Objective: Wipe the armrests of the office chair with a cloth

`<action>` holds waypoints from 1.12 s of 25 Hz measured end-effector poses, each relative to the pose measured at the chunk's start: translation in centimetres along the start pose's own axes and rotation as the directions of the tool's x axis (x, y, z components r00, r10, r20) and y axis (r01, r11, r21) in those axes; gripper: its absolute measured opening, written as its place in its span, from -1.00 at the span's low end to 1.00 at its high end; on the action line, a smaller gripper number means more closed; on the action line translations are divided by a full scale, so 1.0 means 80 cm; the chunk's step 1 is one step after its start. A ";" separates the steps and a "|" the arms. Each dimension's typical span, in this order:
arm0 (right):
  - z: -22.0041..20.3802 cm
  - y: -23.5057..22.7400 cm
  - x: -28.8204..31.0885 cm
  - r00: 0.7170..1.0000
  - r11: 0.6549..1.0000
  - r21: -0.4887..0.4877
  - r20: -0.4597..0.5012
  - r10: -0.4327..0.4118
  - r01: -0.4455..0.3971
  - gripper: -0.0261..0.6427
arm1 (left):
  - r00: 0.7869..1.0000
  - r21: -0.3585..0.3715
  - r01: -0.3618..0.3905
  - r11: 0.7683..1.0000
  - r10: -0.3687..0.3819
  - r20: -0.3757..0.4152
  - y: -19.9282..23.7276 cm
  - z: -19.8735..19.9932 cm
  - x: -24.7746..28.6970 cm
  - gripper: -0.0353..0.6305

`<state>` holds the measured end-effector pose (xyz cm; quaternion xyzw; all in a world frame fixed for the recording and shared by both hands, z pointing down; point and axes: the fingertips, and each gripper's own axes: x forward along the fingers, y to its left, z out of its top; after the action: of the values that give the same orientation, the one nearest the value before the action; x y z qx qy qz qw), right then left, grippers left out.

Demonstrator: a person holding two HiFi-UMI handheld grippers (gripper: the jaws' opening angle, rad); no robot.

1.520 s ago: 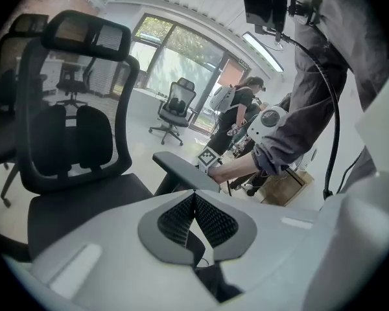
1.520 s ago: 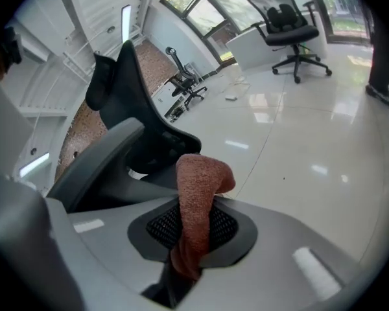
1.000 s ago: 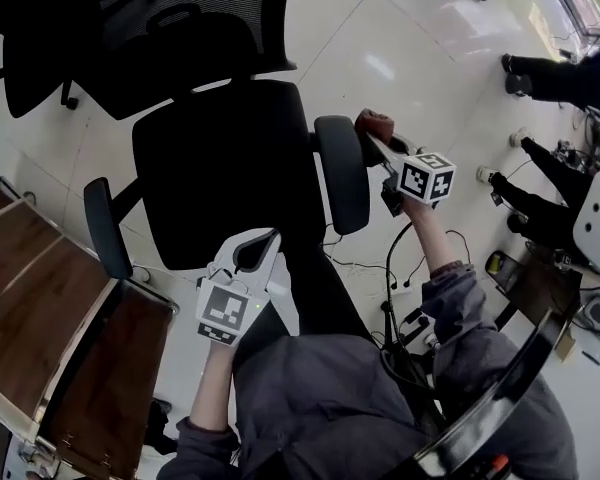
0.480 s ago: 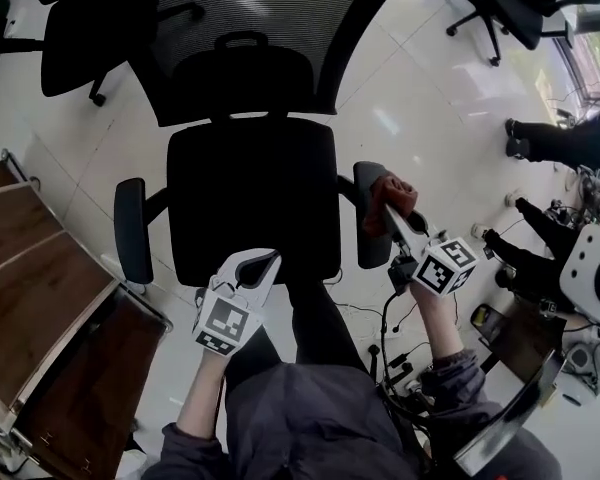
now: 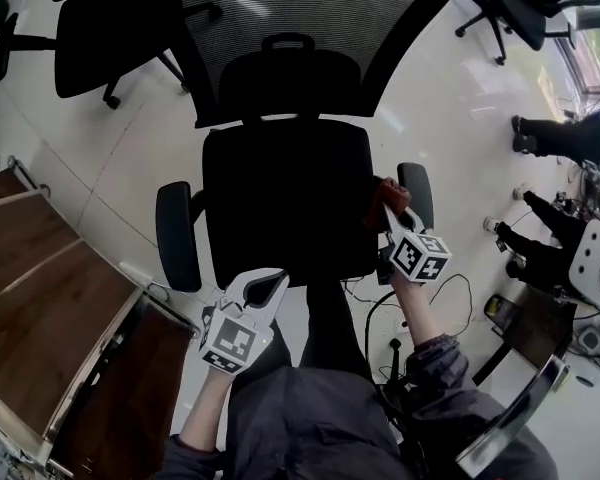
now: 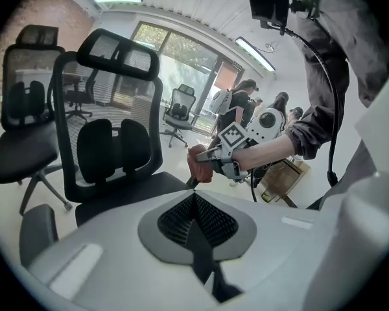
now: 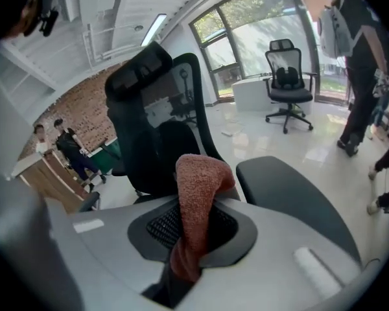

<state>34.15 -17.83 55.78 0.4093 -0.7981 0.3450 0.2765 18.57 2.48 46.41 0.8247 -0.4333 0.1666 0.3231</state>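
A black office chair [image 5: 285,193] with a mesh back stands in front of me. Its right armrest [image 5: 416,194] and left armrest [image 5: 176,234] flank the seat. My right gripper [image 5: 390,208] is shut on a reddish-brown cloth [image 5: 384,197], held between the seat's right edge and the right armrest. In the right gripper view the cloth [image 7: 198,203] hangs through the jaws with the armrest [image 7: 292,196] just to its right. My left gripper [image 5: 261,288] is shut and empty near the seat's front edge. In the left gripper view, the left gripper [image 6: 196,199] points toward the cloth [image 6: 200,163].
A wooden bench or table [image 5: 50,308] lies at the lower left. Other office chairs [image 5: 90,28] stand behind, and one [image 5: 520,3] is at the upper right. People [image 5: 560,138] stand at the right. Cables [image 5: 380,318] trail on the white floor under the right armrest.
The view has shifted so the chair sits more centred. My right gripper with the cloth has moved from outside the right armrest to its inner side, by the seat edge. The left gripper barely moved.
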 end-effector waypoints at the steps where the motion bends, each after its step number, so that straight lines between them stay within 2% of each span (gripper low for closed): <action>1: -0.011 -0.007 0.010 0.999 0.999 -0.002 -0.007 -0.046 0.046 -0.76 | 1.000 0.001 0.009 1.000 -0.009 -0.005 0.004 -0.004 -0.007 -0.85; 4: -0.049 -0.035 0.041 0.981 0.982 -0.002 -0.040 -0.191 0.191 -0.76 | 0.999 0.007 0.036 0.999 -0.036 -0.024 0.014 -0.018 -0.024 -0.85; 6: -0.069 -0.046 0.063 0.966 0.968 -0.019 -0.063 -0.252 0.252 -0.76 | 0.998 0.015 0.054 0.998 -0.054 -0.039 0.019 -0.027 -0.030 -0.85; 11: -0.100 -0.079 0.100 0.928 0.921 0.120 -0.096 -0.361 0.370 -0.76 | 0.996 0.014 0.080 0.997 -0.079 -0.050 0.025 -0.032 -0.039 -0.85; 18: -0.132 -0.110 0.124 0.920 0.904 0.192 -0.174 -0.351 0.382 -0.76 | 0.992 0.006 0.107 0.994 -0.106 -0.066 0.018 -0.035 -0.041 -0.85; 22: -0.122 -0.113 0.106 0.912 0.893 0.191 -0.137 -0.387 0.408 -0.76 | 0.991 -0.003 0.116 0.993 -0.116 -0.074 0.021 -0.037 -0.040 -0.85; 28: -0.094 -0.078 0.051 0.919 0.905 0.161 -0.044 -0.391 0.393 -0.76 | 0.991 0.012 0.120 0.993 -0.119 -0.067 0.022 -0.019 -0.044 -0.85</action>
<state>38.56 -16.56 65.30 0.5811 -0.6665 0.3498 0.3093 15.14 4.90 46.27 0.8457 -0.3709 0.1777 0.3400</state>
